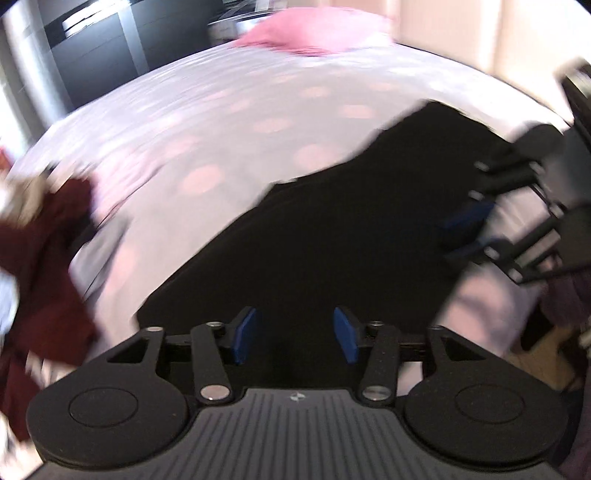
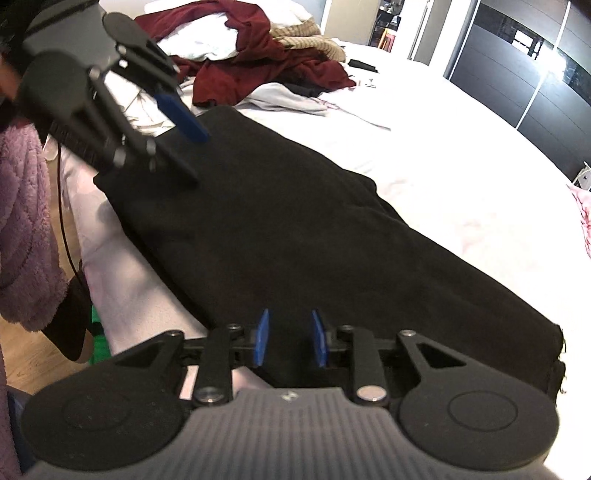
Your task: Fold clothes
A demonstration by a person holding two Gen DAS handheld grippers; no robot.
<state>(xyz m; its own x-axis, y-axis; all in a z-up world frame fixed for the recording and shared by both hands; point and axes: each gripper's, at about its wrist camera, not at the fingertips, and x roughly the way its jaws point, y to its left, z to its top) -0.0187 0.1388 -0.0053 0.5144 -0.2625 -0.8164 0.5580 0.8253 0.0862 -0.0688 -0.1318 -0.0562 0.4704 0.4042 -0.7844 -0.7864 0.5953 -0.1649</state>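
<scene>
A black garment (image 2: 295, 236) lies flat on the white bed, folded into a long band; it also shows in the left wrist view (image 1: 332, 236). My left gripper (image 1: 297, 338) is open and empty, hovering just above one end of the garment; it also shows in the right wrist view (image 2: 184, 147). My right gripper (image 2: 290, 341) is open and empty over the other end, near the bed's edge; it also shows in the left wrist view (image 1: 465, 232). The left wrist view is motion-blurred.
A heap of unfolded clothes, dark red (image 2: 266, 55), white and beige, lies on the bed beyond the black garment, and shows in the left wrist view (image 1: 44, 258). A pink pillow (image 1: 314, 29) sits at the bed's far end. A purple fleece sleeve (image 2: 22, 221) hangs left. Dark wardrobes (image 2: 517, 81) stand behind.
</scene>
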